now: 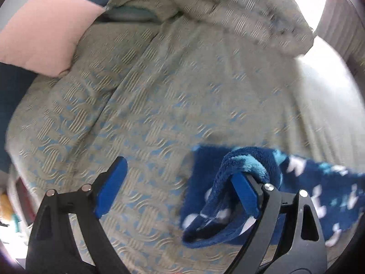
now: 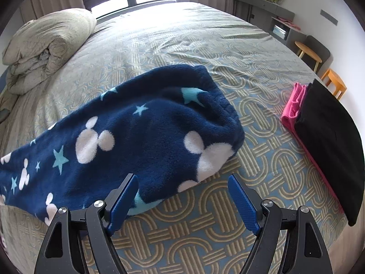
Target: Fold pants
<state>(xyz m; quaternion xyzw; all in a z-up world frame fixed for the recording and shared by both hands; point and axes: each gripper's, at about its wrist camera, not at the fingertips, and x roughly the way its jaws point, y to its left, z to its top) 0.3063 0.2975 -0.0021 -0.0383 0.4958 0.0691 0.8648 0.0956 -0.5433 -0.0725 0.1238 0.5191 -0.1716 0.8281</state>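
The blue fleece pants (image 2: pixel 146 137) are lying folded lengthwise on the bed (image 2: pixel 262 159), the left claw (image 1: pixel 180 189) is standing wide with a cuff draped over one finger, the right claw (image 2: pixel 183 202) is hovering wide beside the pants, so next each probably needs a fresh grip.

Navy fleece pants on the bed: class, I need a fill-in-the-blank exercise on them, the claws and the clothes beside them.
1. The navy fleece pants lie on a patterned ____.
2. A fold of the pants is draped over one finger of the ____ claw.
3. The right claw has its jaws ____, with nothing pressed between them.
4. The black garment lies on top of a ____ one.

Missing words: bedspread; left; open; pink
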